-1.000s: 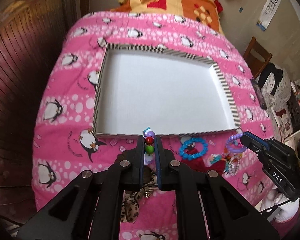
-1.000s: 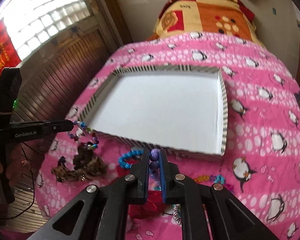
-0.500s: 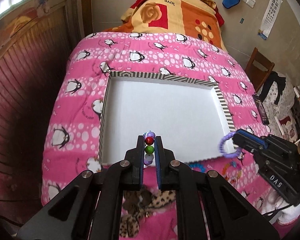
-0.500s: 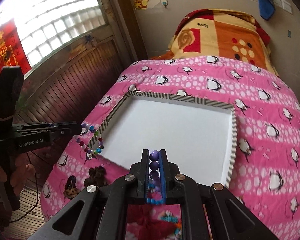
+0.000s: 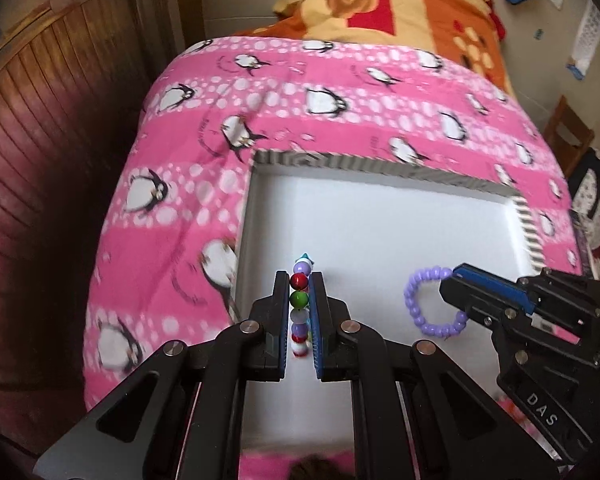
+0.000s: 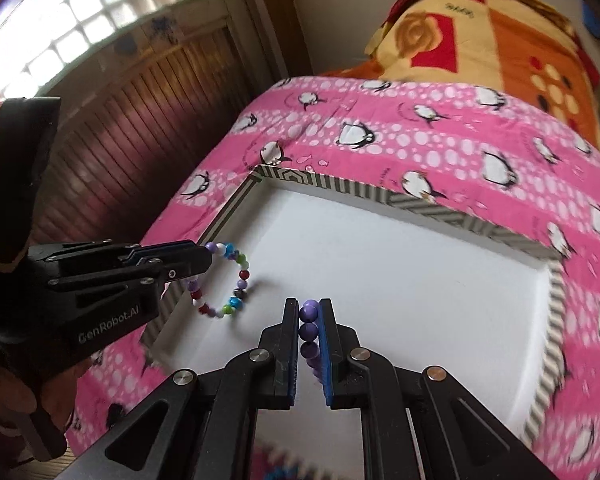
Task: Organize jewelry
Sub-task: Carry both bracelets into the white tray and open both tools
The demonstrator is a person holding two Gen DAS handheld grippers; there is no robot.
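My left gripper (image 5: pixel 299 280) is shut on a multicoloured bead bracelet (image 5: pixel 299 300), which hangs over the near left part of a shallow white tray (image 5: pixel 384 176) with a striped rim. The right wrist view shows the same bracelet (image 6: pixel 236 276) as a loop dangling from the left gripper (image 6: pixel 206 256) just above the tray (image 6: pixel 452 216) floor. My right gripper (image 6: pixel 309 310) is shut on a purple bead bracelet (image 6: pixel 309 330), held over the tray's near right part. In the left wrist view that purple bracelet (image 5: pixel 428 300) hangs as a ring from the right gripper (image 5: pixel 450 276).
The tray lies on a pink penguin-print blanket (image 5: pixel 340 92) on a bed. An orange and red folded blanket (image 5: pixel 400 4) sits at the far end. Dark wooden panelling (image 5: pixel 52 128) runs along the left. A wooden chair (image 5: pixel 568 132) stands at the right.
Both grippers have moved forward from the blanket in front of the tray to over the tray's floor, each carrying its bracelet. The loose jewelry heap has dropped out of view below.
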